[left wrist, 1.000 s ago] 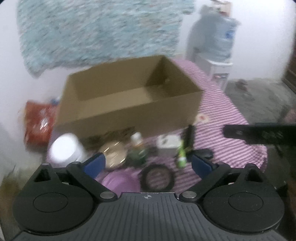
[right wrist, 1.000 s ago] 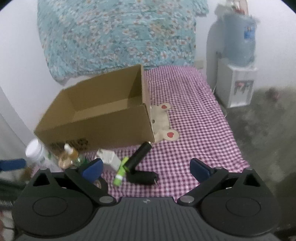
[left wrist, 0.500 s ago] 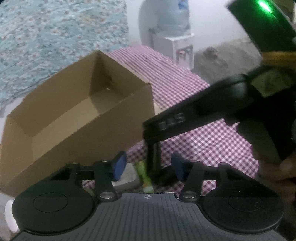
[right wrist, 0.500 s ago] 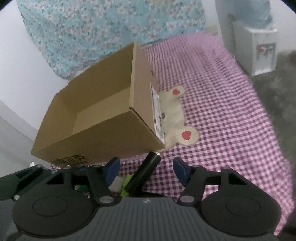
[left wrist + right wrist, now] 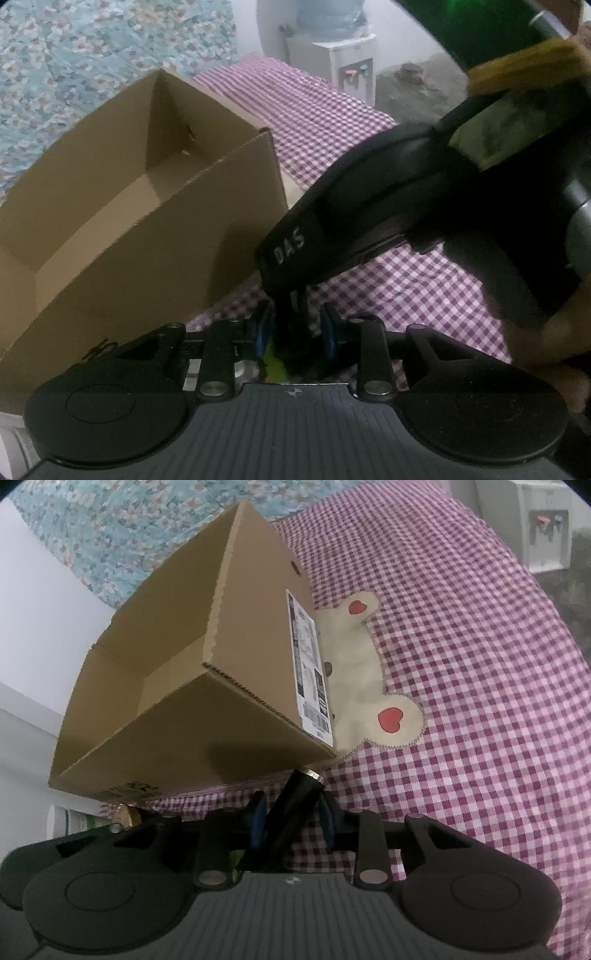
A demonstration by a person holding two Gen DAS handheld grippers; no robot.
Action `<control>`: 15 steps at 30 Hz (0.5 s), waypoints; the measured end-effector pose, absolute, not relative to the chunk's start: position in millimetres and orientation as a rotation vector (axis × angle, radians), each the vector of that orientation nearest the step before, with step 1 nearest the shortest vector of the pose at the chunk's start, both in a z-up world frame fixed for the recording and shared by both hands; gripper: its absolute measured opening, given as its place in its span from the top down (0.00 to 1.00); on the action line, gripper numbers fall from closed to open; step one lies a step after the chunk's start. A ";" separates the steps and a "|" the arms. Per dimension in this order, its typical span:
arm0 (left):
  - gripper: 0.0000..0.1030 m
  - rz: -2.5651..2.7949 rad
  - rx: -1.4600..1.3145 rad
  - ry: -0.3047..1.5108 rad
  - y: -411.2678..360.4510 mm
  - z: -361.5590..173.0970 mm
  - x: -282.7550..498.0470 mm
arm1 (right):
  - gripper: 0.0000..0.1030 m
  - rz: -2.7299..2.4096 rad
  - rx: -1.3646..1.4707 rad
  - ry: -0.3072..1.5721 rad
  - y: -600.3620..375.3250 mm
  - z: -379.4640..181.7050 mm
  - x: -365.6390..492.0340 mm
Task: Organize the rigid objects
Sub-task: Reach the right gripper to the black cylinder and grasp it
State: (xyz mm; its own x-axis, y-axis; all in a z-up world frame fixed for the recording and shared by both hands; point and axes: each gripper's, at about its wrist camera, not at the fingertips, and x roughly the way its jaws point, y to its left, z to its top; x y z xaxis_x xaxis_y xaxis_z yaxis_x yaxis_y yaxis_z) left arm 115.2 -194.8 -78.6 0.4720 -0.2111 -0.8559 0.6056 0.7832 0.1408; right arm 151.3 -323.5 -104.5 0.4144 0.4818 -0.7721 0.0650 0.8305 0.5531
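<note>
Low, right gripper (image 5: 291, 821) around black cylinder (image 5: 288, 819), tilted

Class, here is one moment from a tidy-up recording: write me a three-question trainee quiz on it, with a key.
1. True or false: the cardboard box already holds an object.
2. What lies between the right gripper fingers? A) black cylinder B) white jar C) green tube
3. Fill in: the box stands on a ____ cloth.

Key:
1. False; the visible inside looks bare.
2. A, the black cylinder.
3. Checked, purple and white.
</note>
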 end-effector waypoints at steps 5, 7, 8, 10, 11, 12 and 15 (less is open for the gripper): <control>0.72 -0.526 0.493 0.984 -205.8 -86.9 121.3 | 0.72 0.274 0.651 1.130 -343.8 -106.0 142.0; 0.72 -0.518 0.491 1.009 -208.5 -90.4 126.5 | 0.72 0.276 0.676 1.131 -348.9 -106.1 139.4; 0.72 -0.515 0.492 1.018 -209.1 -91.6 129.5 | 0.72 0.279 0.689 1.133 -352.7 -106.5 137.8; 0.72 -0.508 0.495 1.037 -210.7 -94.4 133.7 | 0.72 0.285 0.710 1.136 -356.4 -105.0 136.1; 0.73 -0.505 0.496 1.044 -211.7 -95.3 136.6 | 0.72 0.288 0.718 1.136 -358.4 -105.3 134.8; 0.73 -0.503 0.495 1.044 -212.8 -94.4 139.5 | 0.72 0.290 0.726 1.136 -360.3 -104.6 132.8; 0.74 -0.496 0.510 1.044 -216.8 -93.1 144.1 | 0.72 0.298 0.765 1.135 -368.3 -112.8 134.2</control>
State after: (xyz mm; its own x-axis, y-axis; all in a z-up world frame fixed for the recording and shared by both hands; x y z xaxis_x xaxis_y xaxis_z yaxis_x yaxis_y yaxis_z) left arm 144.1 -216.8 -93.1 0.4157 -0.1415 -0.8984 0.6073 0.7785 0.1584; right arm 134.2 -368.3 -112.8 0.4166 0.5775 -0.7021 0.1578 0.7147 0.6814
